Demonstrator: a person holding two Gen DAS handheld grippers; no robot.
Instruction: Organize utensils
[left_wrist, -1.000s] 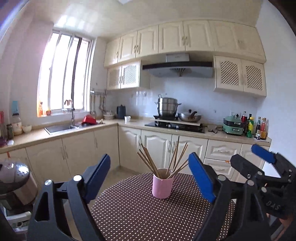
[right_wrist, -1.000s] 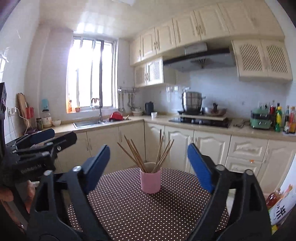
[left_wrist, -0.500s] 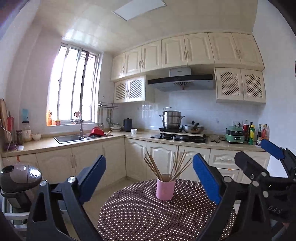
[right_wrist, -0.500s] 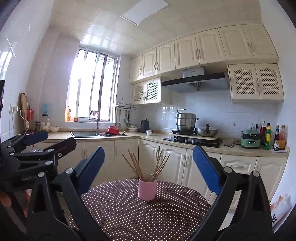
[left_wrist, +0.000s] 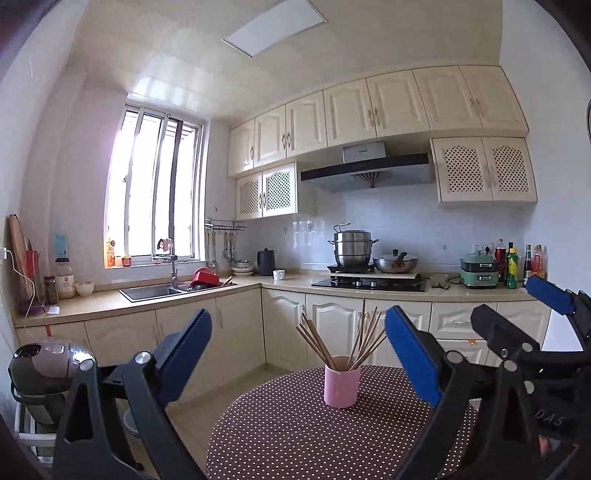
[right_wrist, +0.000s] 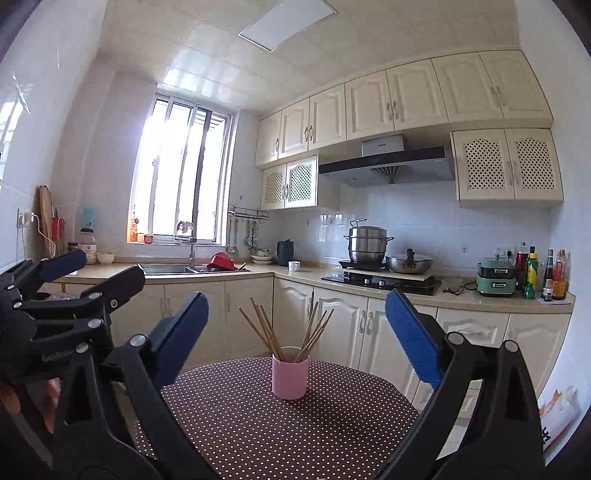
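While both grippers hang above the near table edge, fingers spread, nothing is gripped.
Left gripper (left_wrist: 297, 363): blue-padded fingers wide apart, nothing between them but air; it is level with the cup and short of it. It also shows at the left edge of the right wrist view (right_wrist: 94, 271), again with fingers parted.
Right gripper (right_wrist: 295, 341): fingers wide apart, holding nothing; the cup sits framed between them, farther off. Its blue tips show at the right of the left wrist view (left_wrist: 517, 306), spread.
Cup (left_wrist: 342, 381): pink, upright on the table, toward the far side of the top; touched by neither gripper.
Chopsticks (left_wrist: 321, 345): wooden bundle standing in the cup, fanned into two groups, one leaning left and one leaning right. Exact count cannot be told.
Table (left_wrist: 295, 435): round, covered in brown cloth with white dots; only the cup stands on the visible part.
Counter (left_wrist: 110, 301): cream cabinets run along the back and left walls, well behind the table.
Sink (left_wrist: 151, 292): set in the counter under the window, a red item beside the tap.
Hob (left_wrist: 369, 283): carries a steel steamer pot (left_wrist: 352, 249) and a wok beside it.
Bottles (right_wrist: 539, 273): grouped at the right end of the counter, next to a green cooker.
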